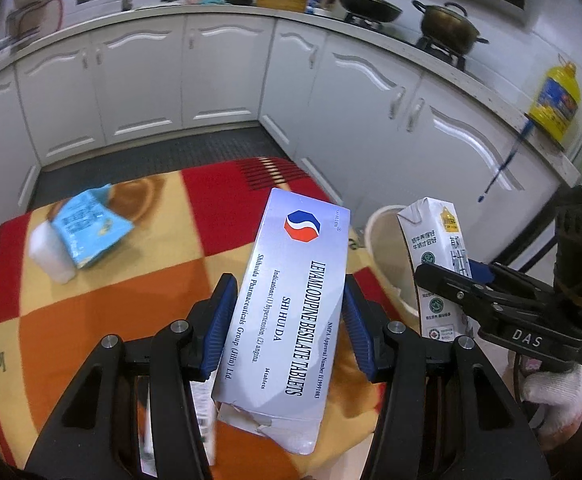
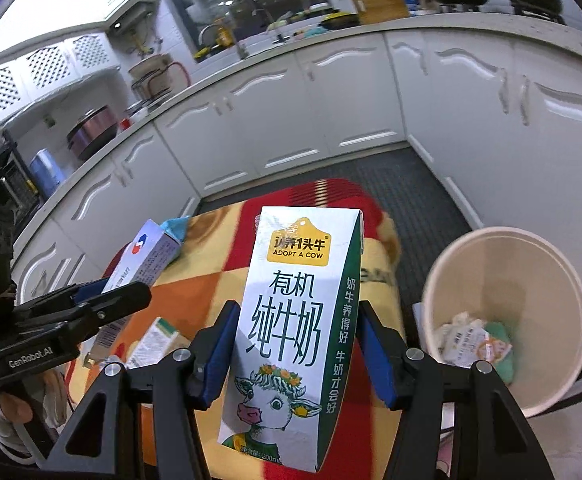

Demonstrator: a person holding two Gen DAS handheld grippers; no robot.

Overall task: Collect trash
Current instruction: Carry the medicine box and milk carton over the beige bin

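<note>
Left wrist view: my left tongs (image 1: 289, 322) clamp the tablet box (image 1: 287, 316) above the blanket's (image 1: 131, 320) near edge; my right tongs (image 2: 295, 354) clamp the milk carton (image 2: 295, 332) beside the bin (image 2: 507, 320).

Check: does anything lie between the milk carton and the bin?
Nothing does. In the right wrist view, only blanket edge and floor separate the milk carton from the bin.

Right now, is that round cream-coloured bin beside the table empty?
Not empty. The round cream-coloured bin already holds a few crumpled wrappers at its bottom, seen from the right wrist view.
</note>
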